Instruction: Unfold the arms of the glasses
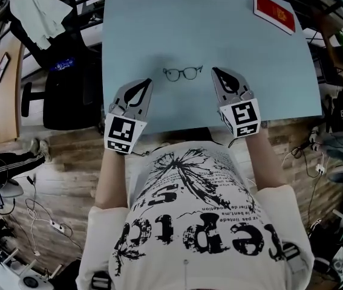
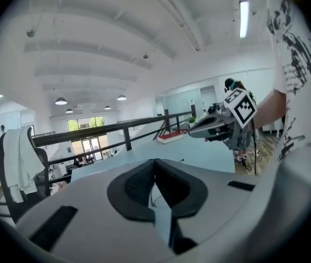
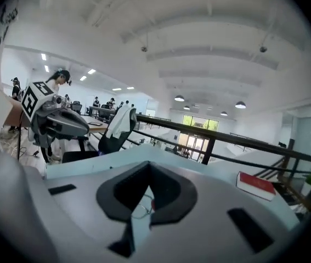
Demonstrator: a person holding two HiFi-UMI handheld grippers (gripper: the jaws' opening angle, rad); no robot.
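A pair of glasses (image 1: pixel 182 73) with a thin dark frame and two round lenses is seen lying on the pale blue table (image 1: pixel 159 29), in its near middle part. The front is set level across the view, lenses side by side. Whether the arms are folded or spread cannot be made out.

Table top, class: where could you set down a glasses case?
Free: the far half of the table, from its left edge to the red book. Crowded: the near middle, where the glasses lie between the left gripper and right gripper.

White T-shirt (image 1: pixel 195 222) with black print at six o'clock; grey left gripper (image 1: pixel 144 83) and right gripper (image 1: pixel 216 72) bear black-and-white marker cubes (image 1: pixel 124 133).
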